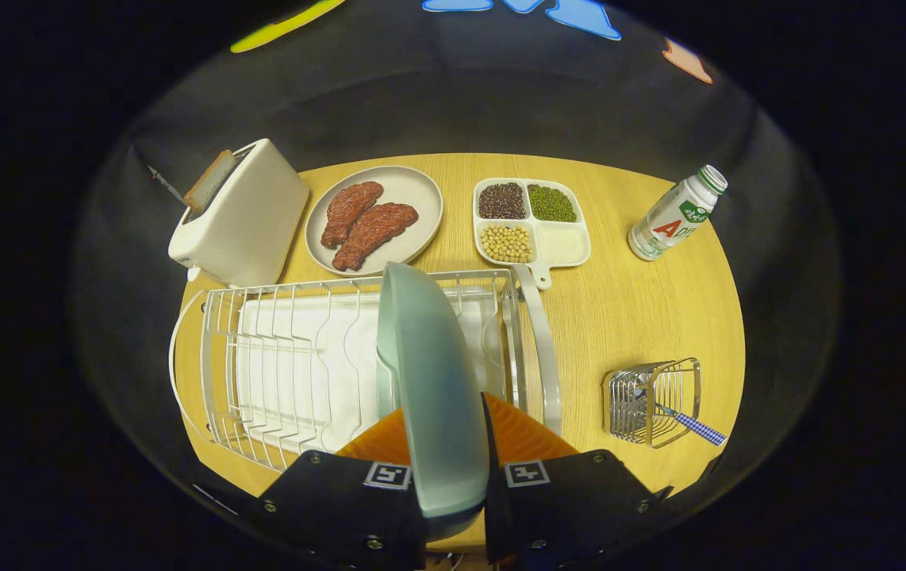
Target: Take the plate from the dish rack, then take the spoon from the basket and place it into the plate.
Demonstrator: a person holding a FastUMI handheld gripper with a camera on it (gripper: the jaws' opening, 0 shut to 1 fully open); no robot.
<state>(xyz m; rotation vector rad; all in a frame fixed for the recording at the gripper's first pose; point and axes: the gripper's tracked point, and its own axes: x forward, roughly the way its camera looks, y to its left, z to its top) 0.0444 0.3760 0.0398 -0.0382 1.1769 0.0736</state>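
A pale green plate (429,381) stands on edge between my fingers, and my gripper (445,440) is shut on its rim. The plate is over the white wire dish rack (278,365), near the rack's right end; I cannot tell whether it still rests in the rack's slots. To the right of the fingers a small wire basket (651,400) lies on the wooden table (627,301). A spoon with a blue checked handle (695,427) sticks out of the basket toward the table's near edge.
Beyond the rack stand a white toaster (243,214) with a slice in it, a grey plate with two pieces of meat (374,218), and a divided tray of beans and grains (531,222). A white bottle (675,214) stands at the far right.
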